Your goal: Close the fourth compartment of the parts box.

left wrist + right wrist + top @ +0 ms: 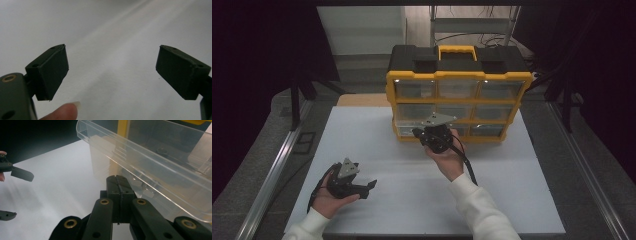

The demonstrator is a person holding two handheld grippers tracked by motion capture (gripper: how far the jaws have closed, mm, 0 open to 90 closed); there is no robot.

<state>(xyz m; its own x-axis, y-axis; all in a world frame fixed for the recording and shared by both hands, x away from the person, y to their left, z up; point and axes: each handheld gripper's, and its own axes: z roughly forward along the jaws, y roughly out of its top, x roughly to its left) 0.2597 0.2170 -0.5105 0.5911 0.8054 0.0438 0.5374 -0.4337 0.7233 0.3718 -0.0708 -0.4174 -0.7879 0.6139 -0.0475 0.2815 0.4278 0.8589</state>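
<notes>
At the back of the white table [377, 150] stood a yellow-and-black drawer organizer [458, 92]; the right gripper [418, 133] sat against its bottom row, jaws pressed together, touching the lip of a clear plastic drawer [150, 170] pulled partly out, though whether they pinched that lip could not be told. Well apart, near the table's front left, the left gripper [371, 186] rested with jaws spread wide over bare surface, nothing between them.
</notes>
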